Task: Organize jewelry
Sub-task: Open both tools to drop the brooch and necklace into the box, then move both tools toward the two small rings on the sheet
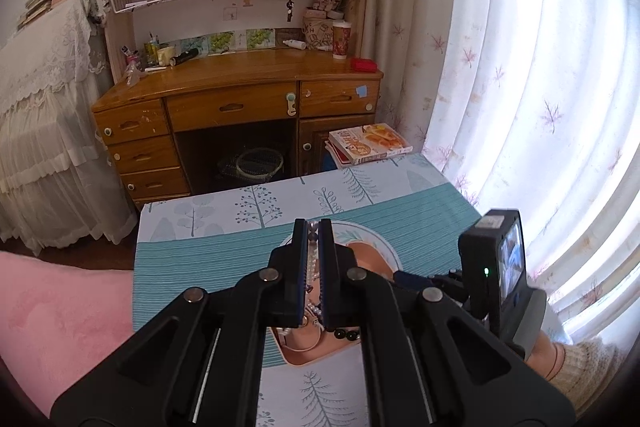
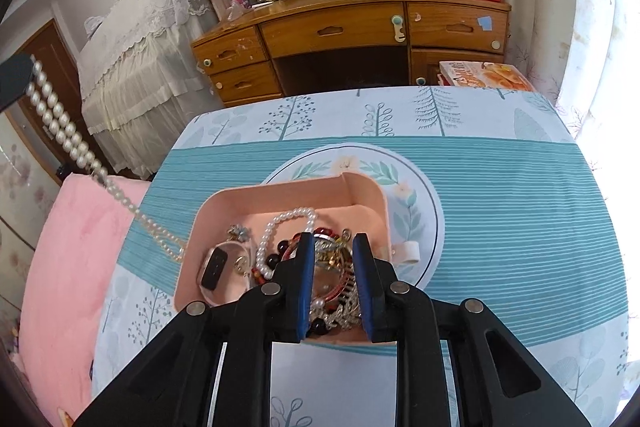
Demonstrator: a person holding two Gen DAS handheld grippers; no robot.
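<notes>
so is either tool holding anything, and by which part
The left tool is shut on the pearl necklace, pinching the strand near its upper end while the rest hangs down towards the pink tray. The right tool is open above the tray, holding nothing.

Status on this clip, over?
Left gripper shut on pearl necklace, lifted. Right gripper open over pink tray. Tail trails to tray.

Left hand-held gripper pinching a pearl strand above the tray

The left hand-held gripper (image 1: 314, 227) has its blue-padded fingers (image 1: 301, 247) nearly closed on a pearl necklace (image 1: 313, 267), over a pink tray (image 1: 320, 349) on the leaf-patterned tabletop (image 1: 192, 255). Dark beads (image 1: 347, 335) lie in the tray. The right hand-held gripper (image 1: 494, 267) sits near the tabletop's right edge.
</notes>
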